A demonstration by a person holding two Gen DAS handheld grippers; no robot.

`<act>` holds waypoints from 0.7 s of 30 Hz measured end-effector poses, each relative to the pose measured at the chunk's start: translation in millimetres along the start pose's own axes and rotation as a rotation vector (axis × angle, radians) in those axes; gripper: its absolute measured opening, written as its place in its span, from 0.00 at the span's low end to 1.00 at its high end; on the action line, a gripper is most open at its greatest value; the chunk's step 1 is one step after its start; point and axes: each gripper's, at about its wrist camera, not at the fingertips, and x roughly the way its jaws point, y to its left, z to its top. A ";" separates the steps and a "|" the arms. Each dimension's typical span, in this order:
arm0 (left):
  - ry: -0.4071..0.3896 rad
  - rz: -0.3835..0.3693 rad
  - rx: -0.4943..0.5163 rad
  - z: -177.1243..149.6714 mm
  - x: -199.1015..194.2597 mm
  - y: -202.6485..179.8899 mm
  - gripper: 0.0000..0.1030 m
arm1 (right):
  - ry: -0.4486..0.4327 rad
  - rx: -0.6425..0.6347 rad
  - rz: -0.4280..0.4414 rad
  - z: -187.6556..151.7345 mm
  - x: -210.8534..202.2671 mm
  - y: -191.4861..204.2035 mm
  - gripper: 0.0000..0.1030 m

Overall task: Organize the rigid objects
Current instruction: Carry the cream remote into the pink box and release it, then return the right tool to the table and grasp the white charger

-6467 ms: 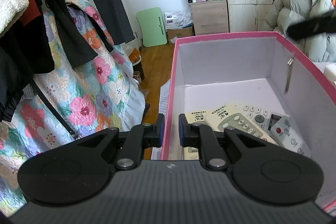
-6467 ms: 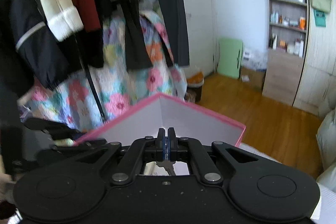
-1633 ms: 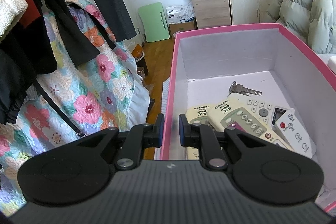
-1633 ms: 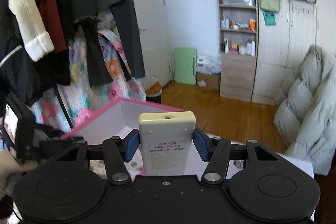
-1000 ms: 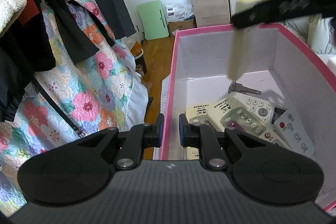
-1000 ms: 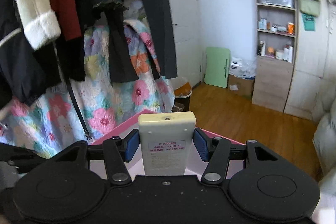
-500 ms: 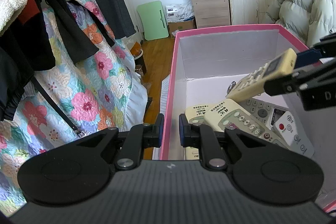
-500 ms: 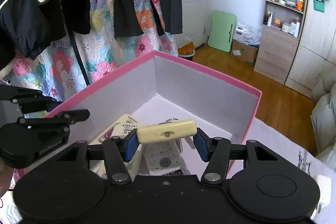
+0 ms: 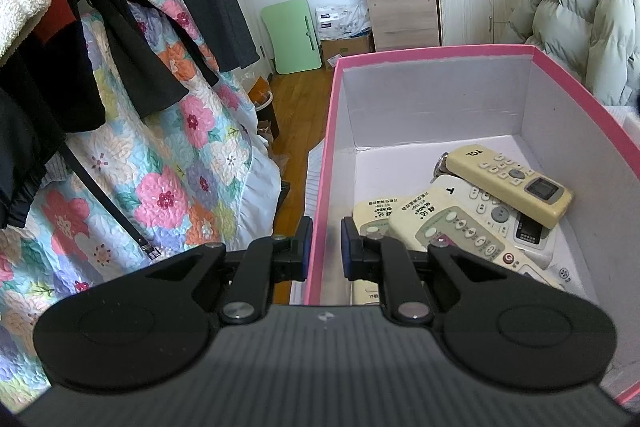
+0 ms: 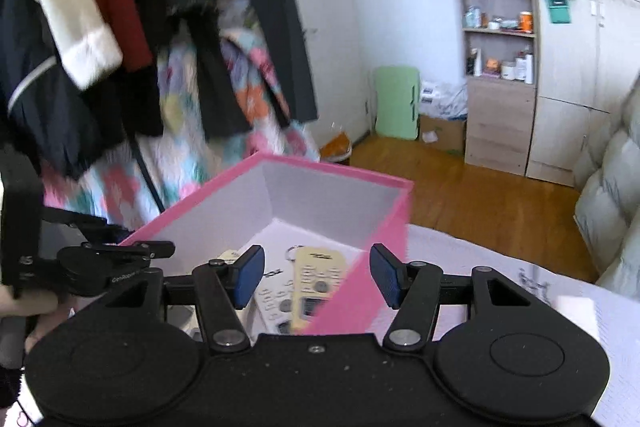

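Released a moment ago from the right gripper (image 10: 317, 275), whose jaws have just been opening and now stand spread and empty over the near pink wall, the cream TCL remote (image 9: 508, 185) lies face up atop the other remotes (image 9: 452, 231) inside the pink box (image 9: 436, 51). Its long axis runs diagonally in the left wrist view, logo end toward the far wall and over a key ring (image 9: 440, 163), display end toward the right wall. The left gripper (image 9: 323, 247) pinches the box's left wall.
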 end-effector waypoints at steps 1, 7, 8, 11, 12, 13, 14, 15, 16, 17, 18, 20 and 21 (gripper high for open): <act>0.000 0.000 -0.001 0.4 0.5 -0.5 0.13 | 0.003 0.005 -0.010 -3.0 -3.7 -6.0 0.62; 0.000 0.001 0.002 0.5 0.5 -0.4 0.13 | 0.140 0.047 -0.187 -32.7 -10.0 -53.9 0.62; 0.001 0.002 0.001 0.4 0.5 -0.1 0.13 | 0.153 0.076 -0.198 -37.8 -11.5 -62.8 0.62; -0.001 0.002 -0.001 0.8 1.0 1.1 0.13 | 0.174 0.145 -0.238 -51.3 -15.7 -86.9 0.62; -0.001 0.003 -0.002 0.9 1.0 1.0 0.13 | 0.178 0.157 -0.251 -55.1 -16.3 -91.8 0.62; 0.000 0.004 -0.002 0.9 1.2 1.6 0.13 | 0.183 0.163 -0.271 -59.1 -16.2 -96.9 0.62; 0.000 0.005 -0.002 1.3 1.0 1.2 0.13 | 0.188 0.162 -0.291 -61.6 -15.9 -100.5 0.62; 0.001 0.007 -0.002 1.4 1.0 1.2 0.13 | 0.194 0.156 -0.313 -64.6 -14.6 -103.9 0.62; 0.001 0.007 -0.001 1.3 1.0 1.4 0.13 | 0.197 0.152 -0.328 -68.6 -13.6 -106.4 0.62; 0.001 0.008 -0.001 1.1 0.7 1.5 0.13 | 0.203 0.150 -0.339 -70.9 -10.0 -108.6 0.62; 0.001 0.007 -0.001 1.1 0.7 1.3 0.13 | 0.207 0.154 -0.345 -72.9 -6.8 -111.4 0.62; 0.000 0.008 -0.001 1.1 0.8 2.1 0.13 | 0.217 0.175 -0.348 -77.2 -1.6 -120.1 0.62; 0.001 0.009 -0.002 1.2 0.7 1.8 0.13 | 0.222 0.188 -0.349 -78.8 1.9 -123.4 0.62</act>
